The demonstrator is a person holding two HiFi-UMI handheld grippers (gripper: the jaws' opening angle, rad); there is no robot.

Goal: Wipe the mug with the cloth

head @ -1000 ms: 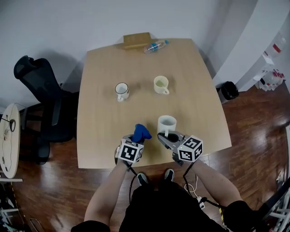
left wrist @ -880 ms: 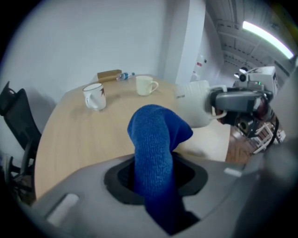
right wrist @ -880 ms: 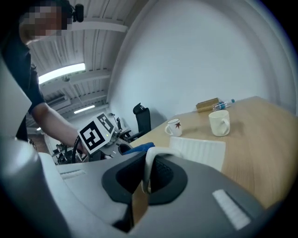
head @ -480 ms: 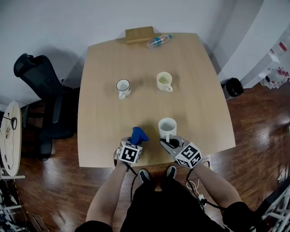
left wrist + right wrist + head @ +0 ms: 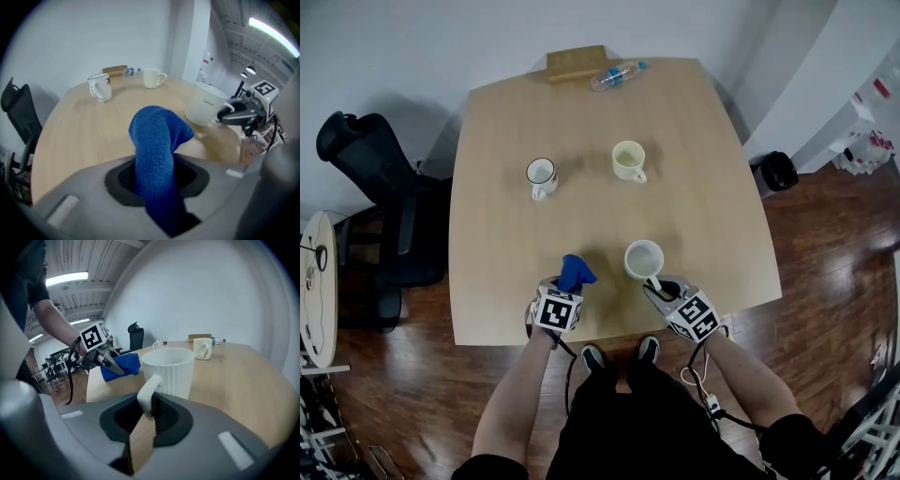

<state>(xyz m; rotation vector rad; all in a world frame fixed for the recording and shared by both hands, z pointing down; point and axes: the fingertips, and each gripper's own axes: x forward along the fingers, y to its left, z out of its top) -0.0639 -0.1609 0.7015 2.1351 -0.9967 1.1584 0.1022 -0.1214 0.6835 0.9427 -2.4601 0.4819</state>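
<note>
A white ribbed mug [image 5: 643, 260] [image 5: 171, 371] stands on the wooden table [image 5: 506, 234] near its front edge. My right gripper [image 5: 655, 286] [image 5: 147, 420] sits just behind it. The mug's handle [image 5: 149, 390] is still between the jaws, which have just been opening and no longer clamp it. My left gripper [image 5: 566, 289] [image 5: 157, 180] is shut on a blue cloth [image 5: 576, 272] [image 5: 157, 136] that sticks up out of the jaws. It hovers to the left of the mug, apart from it.
A white mug with a dark rim [image 5: 540, 174] and a cream mug [image 5: 629, 159] stand mid-table. A plastic bottle [image 5: 614, 75] and a wooden block [image 5: 577, 61] lie at the far edge. A black office chair [image 5: 366, 187] stands left of the table.
Both grippers have sunk toward the table's front edge. The right one came down with the mug, which now stands on the table. The left still holds the cloth.
</note>
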